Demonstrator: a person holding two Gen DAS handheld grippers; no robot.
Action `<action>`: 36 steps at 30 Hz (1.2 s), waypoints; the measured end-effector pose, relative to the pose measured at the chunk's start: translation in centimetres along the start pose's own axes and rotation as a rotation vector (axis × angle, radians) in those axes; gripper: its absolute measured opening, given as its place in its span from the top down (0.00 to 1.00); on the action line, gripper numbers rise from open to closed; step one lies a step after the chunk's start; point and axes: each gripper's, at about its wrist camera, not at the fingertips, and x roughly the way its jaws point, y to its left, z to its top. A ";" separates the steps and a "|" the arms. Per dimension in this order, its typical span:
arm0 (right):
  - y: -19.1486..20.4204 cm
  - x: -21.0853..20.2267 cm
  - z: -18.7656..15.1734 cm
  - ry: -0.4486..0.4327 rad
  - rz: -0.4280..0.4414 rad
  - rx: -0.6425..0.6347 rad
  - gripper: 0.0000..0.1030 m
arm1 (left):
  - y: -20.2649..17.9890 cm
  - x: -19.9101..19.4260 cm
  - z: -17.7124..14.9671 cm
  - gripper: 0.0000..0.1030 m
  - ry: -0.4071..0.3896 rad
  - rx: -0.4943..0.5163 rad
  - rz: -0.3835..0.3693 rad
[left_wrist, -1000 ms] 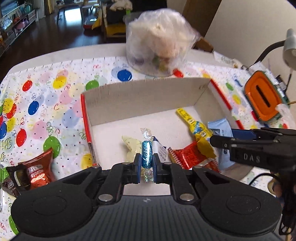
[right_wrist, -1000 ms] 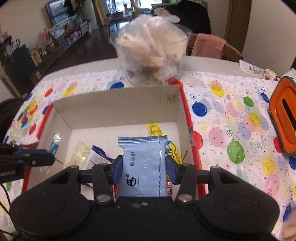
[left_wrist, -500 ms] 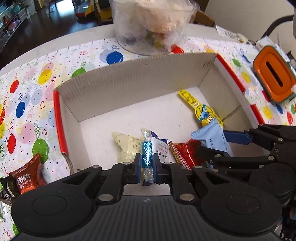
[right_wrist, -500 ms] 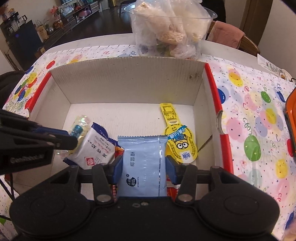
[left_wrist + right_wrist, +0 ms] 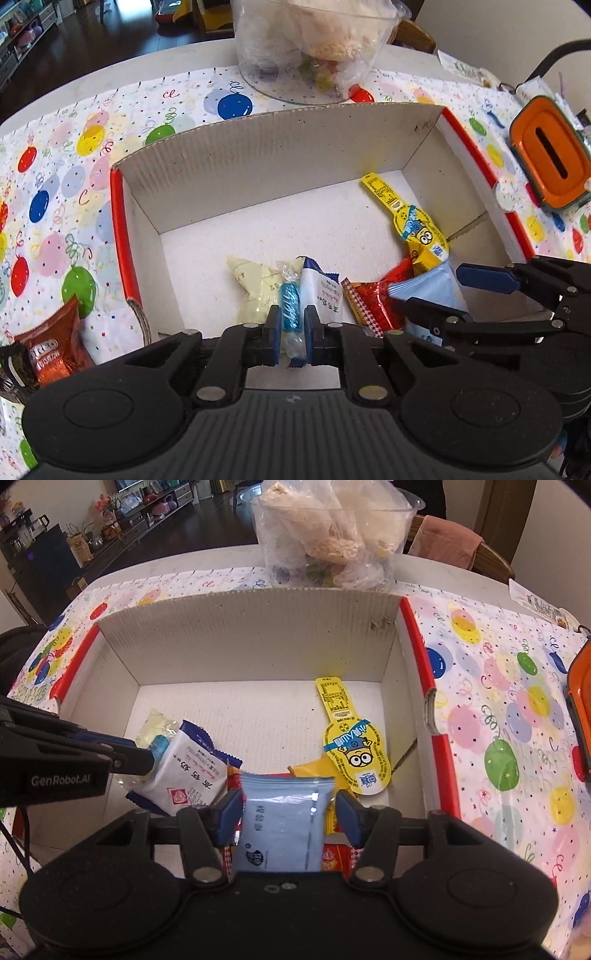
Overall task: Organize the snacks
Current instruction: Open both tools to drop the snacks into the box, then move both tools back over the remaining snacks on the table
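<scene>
Open cardboard box (image 5: 280,155) with red outer sides, set on the balloon-print cloth (image 5: 55,192) over the bench; far wall upright, interior white. Inside, toward the near edge: pale yellow packet (image 5: 251,284), white packet with blue ends (image 5: 188,771), red wrapper (image 5: 376,295), and a yellow paddle-shaped packet (image 5: 351,746) with a cartoon face, lying toward the right wall. Beyond the far wall of the box, at the far edge of the bench: clear plastic tub (image 5: 314,48) holding bagged puffed snacks and small coloured sweets, its top cut off in the left view. At the right edge of the bench: orange slotted container (image 5: 550,162), contents not visible.

Left claw (image 5: 291,328) clenched on a blue foil-wrapped candy (image 5: 290,306), held upright above the near part of the box. Right claw (image 5: 288,812) with jaws just opened wider; light blue packet (image 5: 284,827) lying between them, pads clear of its sides, resting over the red wrapper at the near edge of the box floor.

Outside the left wall of the box: red cookie pack (image 5: 51,347) and a dark pack beside it, both partly cut off by the frame and the claw body. Print on the packets too small to read. Lower end of the light blue packet hidden behind the claw body.
</scene>
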 end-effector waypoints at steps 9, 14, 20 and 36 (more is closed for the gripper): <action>-0.1 -3.1 -0.3 -0.066 0.023 0.014 0.39 | 0.6 -2.3 -1.3 0.87 -0.065 -0.018 -0.026; -0.1 -5.0 -0.7 -0.110 0.042 0.024 0.34 | 1.1 -4.4 -2.1 0.77 -0.121 -0.022 -0.041; 0.4 -7.1 -1.0 -0.153 0.079 0.043 0.28 | 1.6 -7.0 -3.7 0.69 -0.193 -0.025 -0.045; 6.1 -10.6 -1.8 -0.228 0.194 0.031 0.11 | 5.5 -13.8 -8.5 0.40 -0.374 -0.032 -0.025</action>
